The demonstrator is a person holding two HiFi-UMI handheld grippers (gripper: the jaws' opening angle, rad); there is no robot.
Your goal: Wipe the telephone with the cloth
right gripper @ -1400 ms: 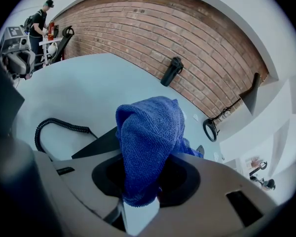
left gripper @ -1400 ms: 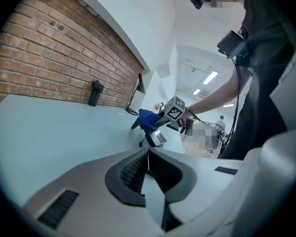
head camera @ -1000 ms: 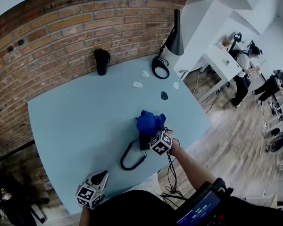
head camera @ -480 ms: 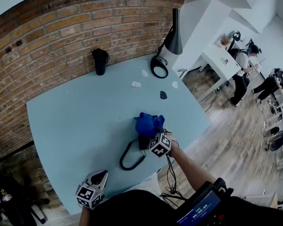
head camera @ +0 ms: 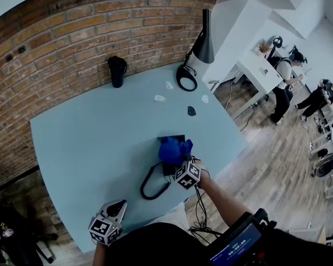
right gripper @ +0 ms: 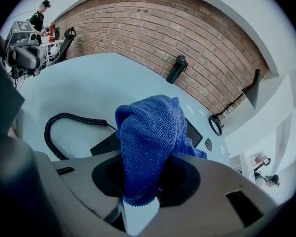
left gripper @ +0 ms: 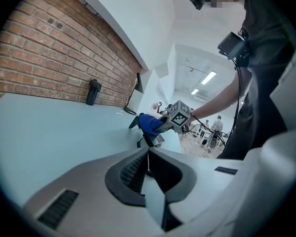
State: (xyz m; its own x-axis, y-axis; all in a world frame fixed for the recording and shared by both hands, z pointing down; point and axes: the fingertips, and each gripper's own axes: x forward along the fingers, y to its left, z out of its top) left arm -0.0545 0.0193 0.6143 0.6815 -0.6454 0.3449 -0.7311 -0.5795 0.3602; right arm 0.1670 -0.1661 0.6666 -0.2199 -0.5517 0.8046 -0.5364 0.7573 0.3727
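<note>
While atop telephone point(right gripper: 195, 132), cloth point(right gripper: 148, 132) w/ end in right gripper point(right gripper: 142, 199).

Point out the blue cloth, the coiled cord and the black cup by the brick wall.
blue cloth point(right gripper: 150, 132): right gripper view, the middle of the fold above the jaws.
coiled cord point(right gripper: 75, 117): right gripper view, its upper run, left of the cloth.
black cup point(head camera: 117, 71): head view, the middle of its body.

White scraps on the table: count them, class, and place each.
3 scraps: one beside the lamp base, one further left, one near the table's right edge. The cloth may hide more.
</note>
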